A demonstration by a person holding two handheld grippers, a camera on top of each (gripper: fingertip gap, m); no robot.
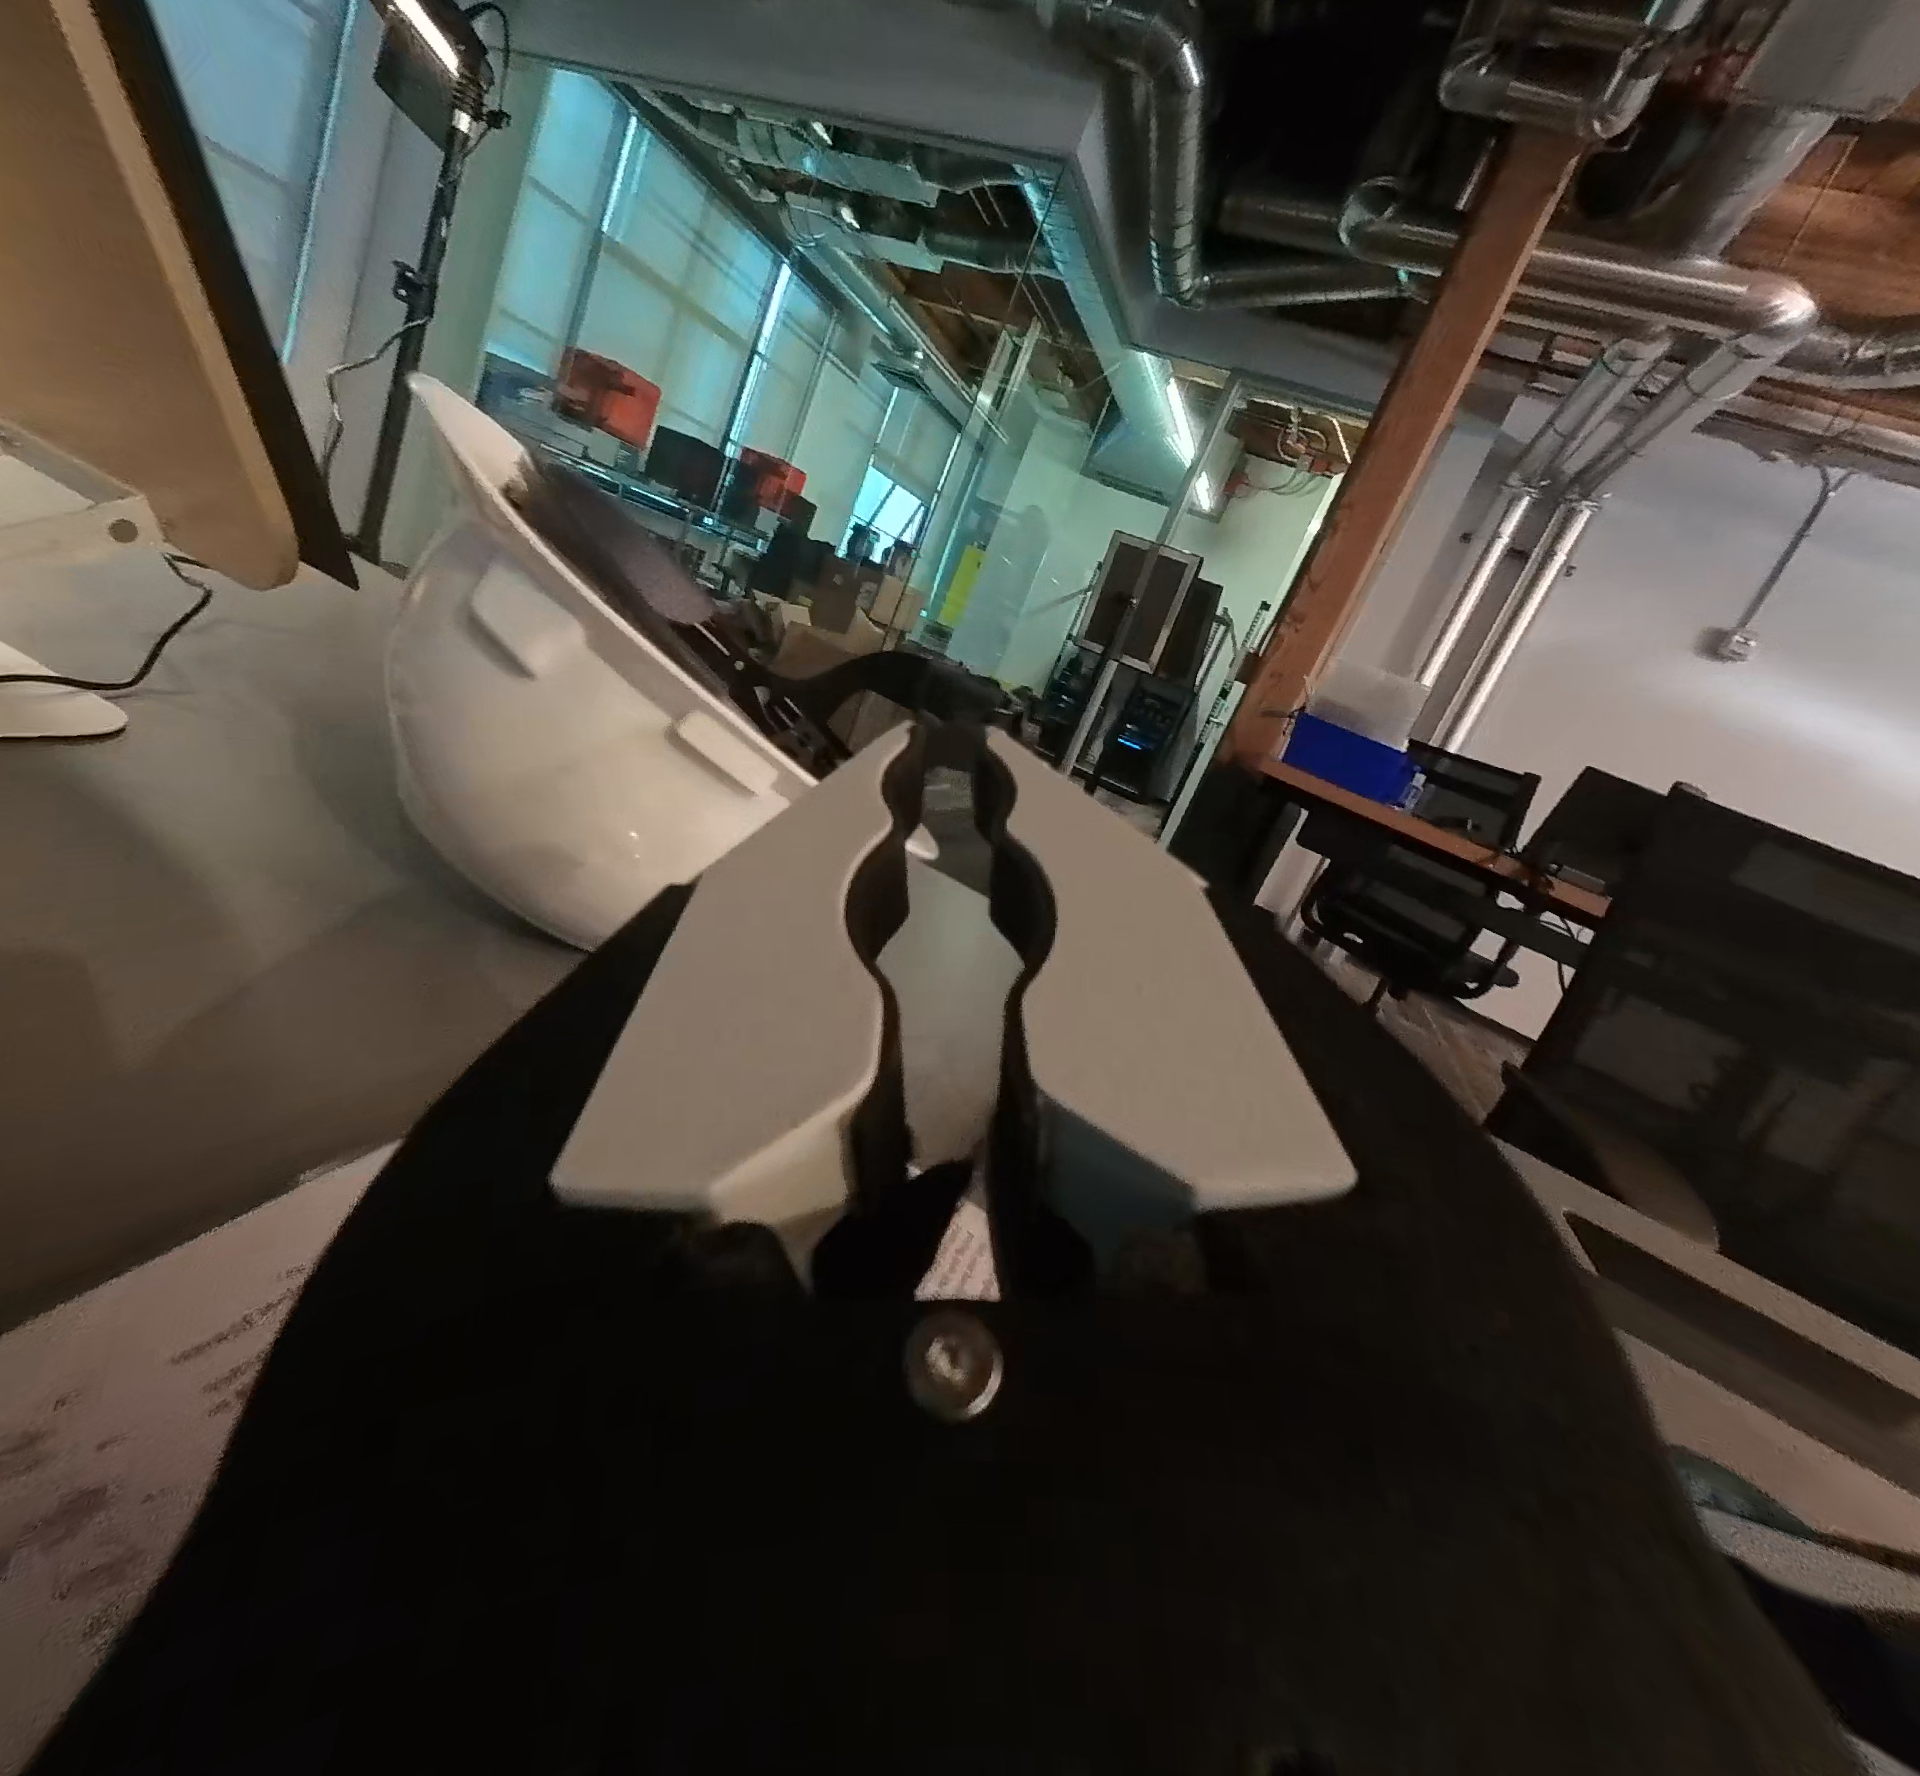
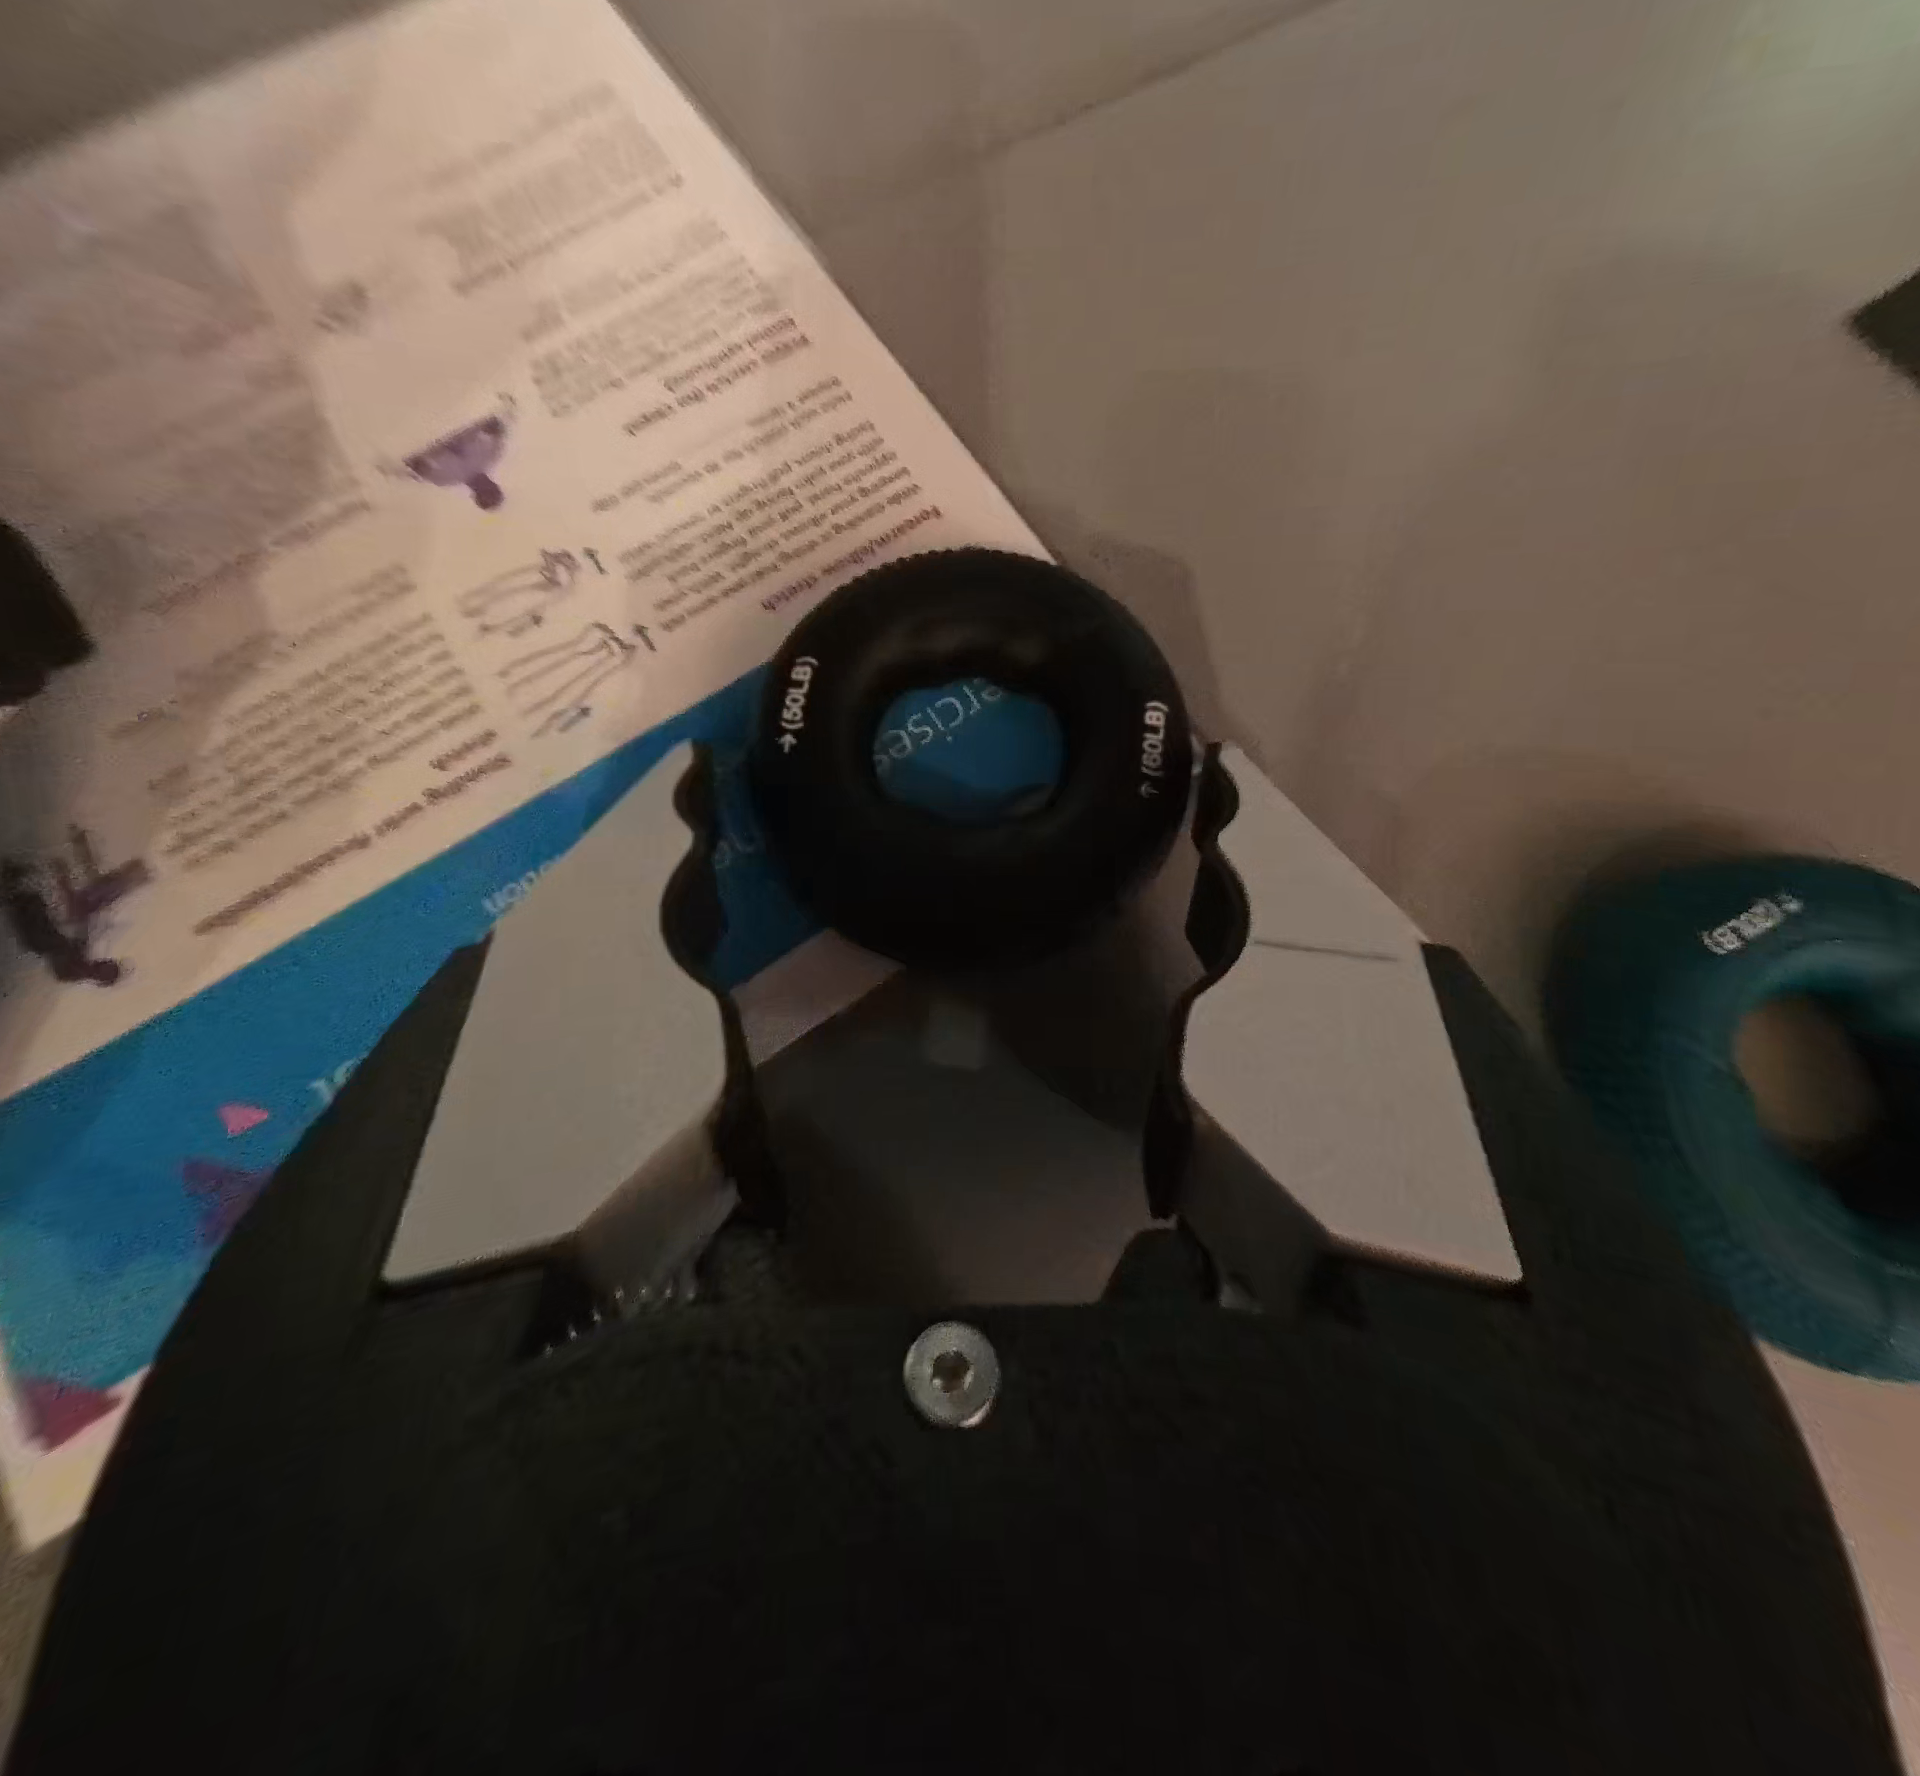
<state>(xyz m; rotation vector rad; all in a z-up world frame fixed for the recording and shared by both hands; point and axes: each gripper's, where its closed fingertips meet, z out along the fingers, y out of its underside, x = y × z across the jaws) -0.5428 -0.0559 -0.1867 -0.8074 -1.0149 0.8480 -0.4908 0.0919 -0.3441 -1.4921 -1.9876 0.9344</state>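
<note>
The right gripper (image 2: 961, 770) clamps the black ring (image 2: 966, 755) across its width, hole facing the camera, over the leaflet's (image 2: 416, 479) right edge. The left gripper (image 1: 951, 750), nearly closed and empty, points toward the helmet (image 1: 551, 739).

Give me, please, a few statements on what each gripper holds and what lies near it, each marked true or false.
1. The right gripper grips a black ring. True.
2. A teal ring lies inside the black one. False: it lies apart, to the right.
3. A printed leaflet lies under the black ring. True.
4. The left gripper holds the white hard hat. False: its fingers are nearly closed on nothing, the hat beside them.
</note>
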